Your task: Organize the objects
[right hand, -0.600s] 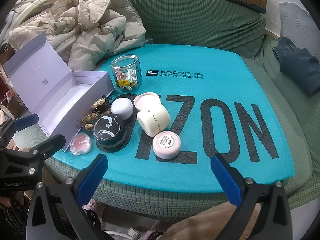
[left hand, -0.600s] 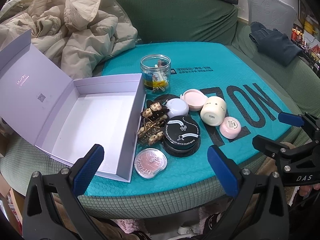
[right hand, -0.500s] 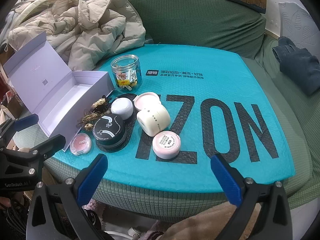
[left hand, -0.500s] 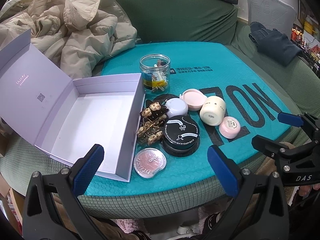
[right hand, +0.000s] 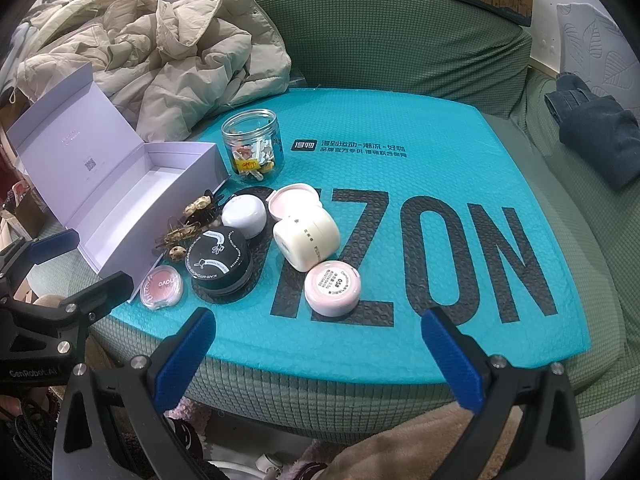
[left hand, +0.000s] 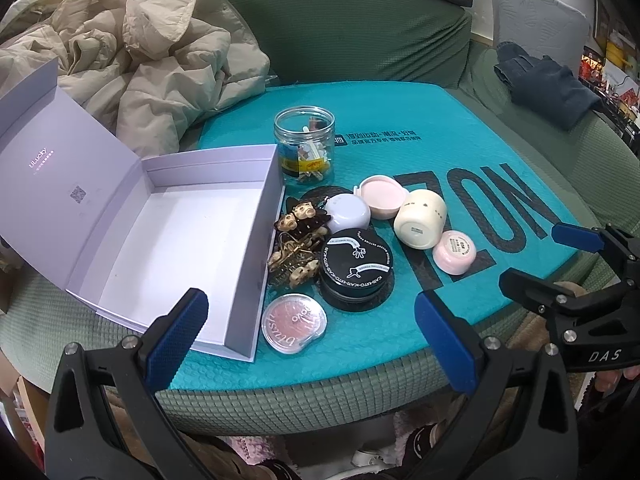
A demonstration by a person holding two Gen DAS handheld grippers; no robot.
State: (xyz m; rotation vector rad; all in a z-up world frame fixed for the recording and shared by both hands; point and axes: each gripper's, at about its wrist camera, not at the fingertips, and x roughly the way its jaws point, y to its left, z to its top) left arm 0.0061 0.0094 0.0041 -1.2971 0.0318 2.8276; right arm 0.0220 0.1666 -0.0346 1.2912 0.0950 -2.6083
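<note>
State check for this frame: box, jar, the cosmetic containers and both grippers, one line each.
lavender box: lid open, nothing inside
glass jar: upright, no lid, small items inside
cream jar: on its side
black compact: closed, flat
blush compact: closed, flat beside the box
small pink pot: tilted, label showing
left gripper: open, holding nothing
right gripper: open, holding nothing

Clear glossy jar (left hand: pixel 305 145), probably plastic; matt paperboard box (left hand: pixel 180 236); dimpled teal mat (right hand: pixel 460 184); ribbed green cloth (right hand: pixel 400 48).
</note>
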